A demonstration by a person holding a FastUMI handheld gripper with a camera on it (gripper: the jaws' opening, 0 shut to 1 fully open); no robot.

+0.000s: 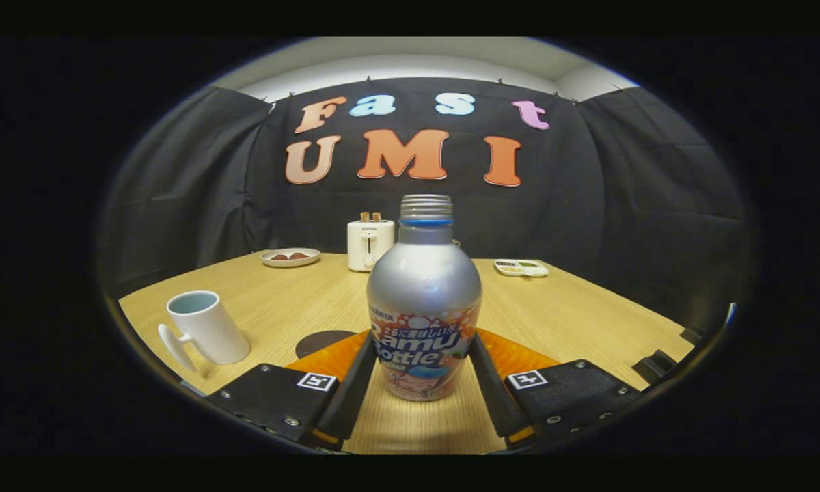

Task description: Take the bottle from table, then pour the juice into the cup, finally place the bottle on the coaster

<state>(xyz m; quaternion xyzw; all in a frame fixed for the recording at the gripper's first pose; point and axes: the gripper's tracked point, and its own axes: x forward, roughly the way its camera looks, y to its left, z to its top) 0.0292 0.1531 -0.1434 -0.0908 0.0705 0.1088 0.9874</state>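
A silver bottle (424,301) with a printed label and an uncapped threaded neck stands upright on the wooden table (574,321). My gripper (424,339) has one finger on each side of the bottle's lower body, and both fingers (352,383) press against the label. A white cup (205,328) with a handle and a pale blue inside stands on the table to the left, beyond the left finger. A dark round coaster (322,339) lies flat between the cup and the bottle, partly hidden behind the left finger.
At the table's far side stand a white toaster (370,244), a small plate (289,257) with dark pieces to its left, and a flat white tray (521,267) to the right. Black cloth walls close the booth behind.
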